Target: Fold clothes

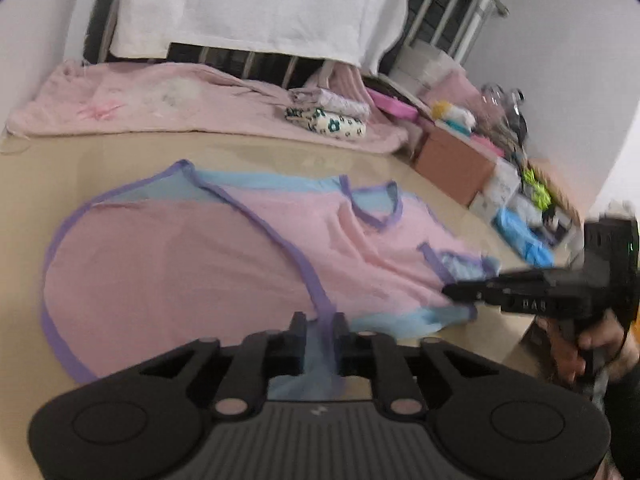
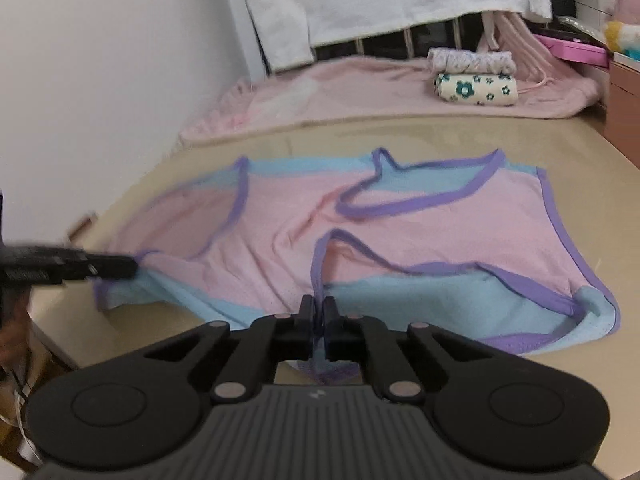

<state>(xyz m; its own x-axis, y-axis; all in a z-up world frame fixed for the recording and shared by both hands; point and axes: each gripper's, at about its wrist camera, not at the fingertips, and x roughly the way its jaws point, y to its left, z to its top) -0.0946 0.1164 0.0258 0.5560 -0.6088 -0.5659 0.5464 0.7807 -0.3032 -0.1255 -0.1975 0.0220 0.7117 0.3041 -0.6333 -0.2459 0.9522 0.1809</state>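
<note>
Both left tongs [image 1: 319, 326] and right tongs [image 2: 318, 312] pinching the near hem of the pink vest [image 2: 400, 216], spread ahead on the worktop [image 2: 500, 136]. Thin grips; slipping or bunching likely if lifted unevenly.

Blurred clutter [image 1: 532, 200]; right claw's [image 1: 452, 292] tip motion-smeared.

Your left gripper [image 1: 319, 322] and right gripper [image 2: 318, 307] are matte black, each with a ribbed grey housing bearing a small pale logo, two round recessed discs, angular linkage arms on silvery pivot pins, and blocky fingers, while your right hand [image 1: 582, 350] emerges from a dark sleeve.
</note>
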